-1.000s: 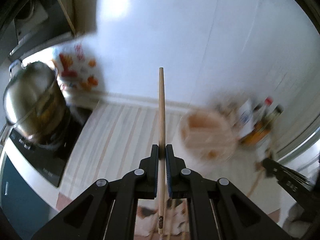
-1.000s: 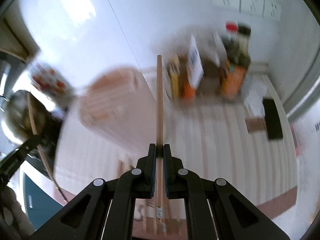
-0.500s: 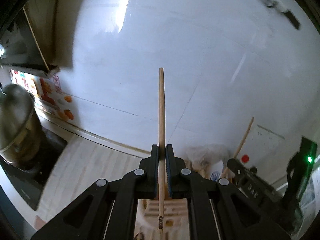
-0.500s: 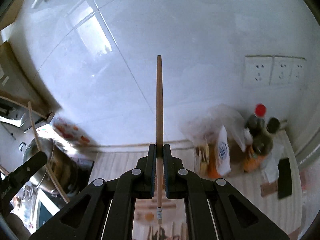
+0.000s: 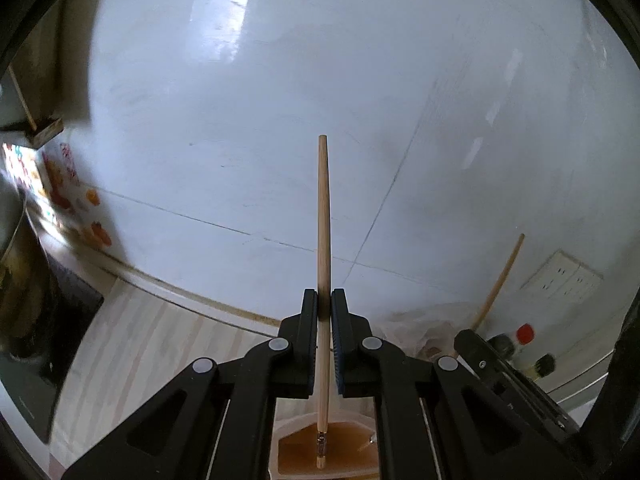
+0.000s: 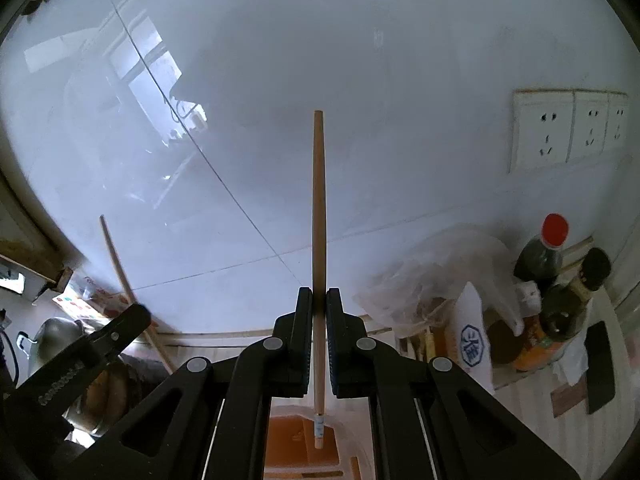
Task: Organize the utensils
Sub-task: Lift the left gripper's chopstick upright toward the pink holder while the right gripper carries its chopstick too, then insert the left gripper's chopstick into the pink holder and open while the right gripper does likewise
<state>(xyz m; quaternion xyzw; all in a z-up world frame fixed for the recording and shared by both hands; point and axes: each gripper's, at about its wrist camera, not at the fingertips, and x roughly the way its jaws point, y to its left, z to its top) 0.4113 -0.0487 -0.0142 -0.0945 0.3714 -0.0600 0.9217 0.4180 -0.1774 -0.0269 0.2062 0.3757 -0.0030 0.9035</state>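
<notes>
Left wrist view: the left gripper [image 5: 324, 304] points at the white tiled wall [image 5: 280, 100], jaws clamped on a pale wooden chopstick [image 5: 323, 216] standing upright, its lower end over an orange-lined utensil holder [image 5: 352, 446]. Only here the striped desk [image 5: 132, 344] shows.

Right wrist view: the right gripper [image 6: 319, 304] likewise pinches a second wooden chopstick [image 6: 318, 208] above the holder [image 6: 288, 440]; only here, red-capped sauce bottles [image 6: 544, 256] and wall sockets [image 6: 560, 128] show clearly.

Compared with a second earlier, both cameras have tilted up from the desk.
</notes>
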